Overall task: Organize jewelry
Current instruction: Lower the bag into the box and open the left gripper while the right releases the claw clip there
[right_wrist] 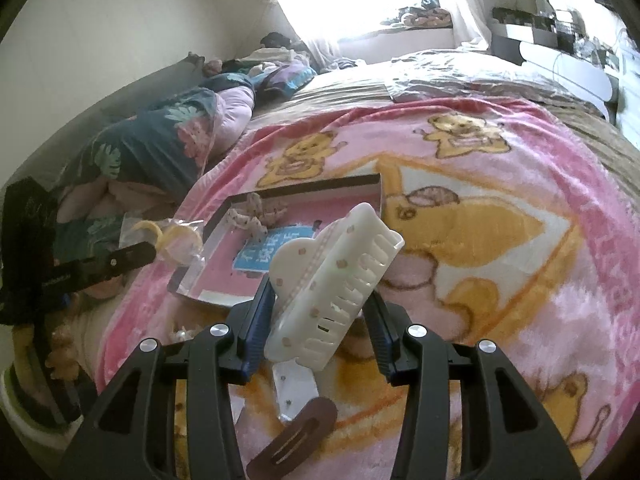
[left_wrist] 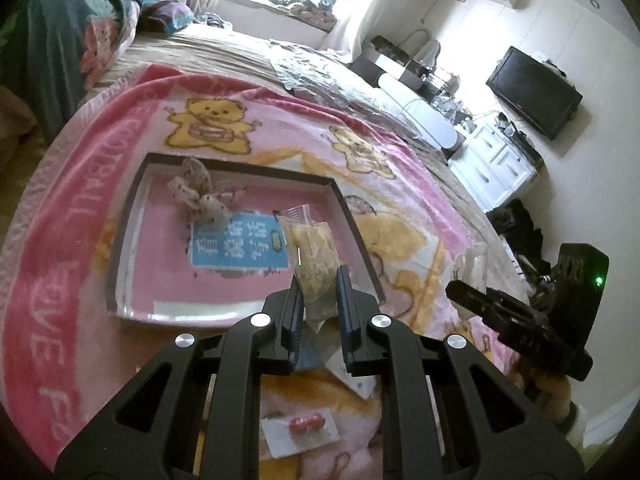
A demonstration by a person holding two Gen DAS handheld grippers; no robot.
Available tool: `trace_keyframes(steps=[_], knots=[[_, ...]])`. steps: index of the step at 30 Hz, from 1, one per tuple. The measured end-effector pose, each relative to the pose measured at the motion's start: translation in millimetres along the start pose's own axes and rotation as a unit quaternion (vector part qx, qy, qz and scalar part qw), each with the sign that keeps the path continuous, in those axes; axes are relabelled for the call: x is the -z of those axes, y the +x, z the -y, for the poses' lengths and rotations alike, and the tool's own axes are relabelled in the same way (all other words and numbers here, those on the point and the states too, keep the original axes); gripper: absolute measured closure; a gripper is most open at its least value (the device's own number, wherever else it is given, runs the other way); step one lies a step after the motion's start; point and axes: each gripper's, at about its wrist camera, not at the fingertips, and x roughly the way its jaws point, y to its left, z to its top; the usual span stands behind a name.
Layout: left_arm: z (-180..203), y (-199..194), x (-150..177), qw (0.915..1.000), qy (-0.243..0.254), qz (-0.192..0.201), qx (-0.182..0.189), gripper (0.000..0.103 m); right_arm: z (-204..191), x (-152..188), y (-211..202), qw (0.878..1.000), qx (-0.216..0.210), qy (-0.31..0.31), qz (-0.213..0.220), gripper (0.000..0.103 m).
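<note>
My left gripper (left_wrist: 318,294) is shut on a clear plastic bag of yellow bangles (left_wrist: 314,258) and holds it over the near right corner of the dark-rimmed pink tray (left_wrist: 124,240). The tray holds a spotted fabric bow (left_wrist: 202,192) and a blue card (left_wrist: 236,246). My right gripper (right_wrist: 320,322) is shut on a white claw hair clip (right_wrist: 336,276), held above the blanket just right of the tray (right_wrist: 218,220). The bag also shows in the right wrist view (right_wrist: 176,240), with the left gripper at the left edge.
Everything lies on a pink bear blanket (left_wrist: 80,216) on a bed. A card with red stud earrings (left_wrist: 306,426) and a white card (left_wrist: 352,376) lie near me. A brown snap clip (right_wrist: 294,436) and an earring card (right_wrist: 294,390) lie under my right gripper. Pillows lie at the left.
</note>
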Motion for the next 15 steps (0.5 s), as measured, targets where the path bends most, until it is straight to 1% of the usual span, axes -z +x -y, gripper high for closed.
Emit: trace_keyframes(steps=[4, 8, 15], knots=[[-5.0, 8.5, -14.9, 1.0, -0.004, 0.0, 0.002, 0.094, -3.2, -13.0, 9.0, 1.0, 0.001, -0.008, -0.002, 0.06], [-14.8, 23.8, -26.6, 0.9999, -0.008, -0.007, -0.006, 0.094, -7.2, -25.5, 22.2, 1.0, 0.004, -0.018, -0.006, 0.06], [-35.3, 53.8, -32.9, 0.9991, -0.017, -0.031, -0.023, 0.094, -11.6, -47.2, 57.2, 0.999, 0.008, -0.031, -0.025, 0.06]])
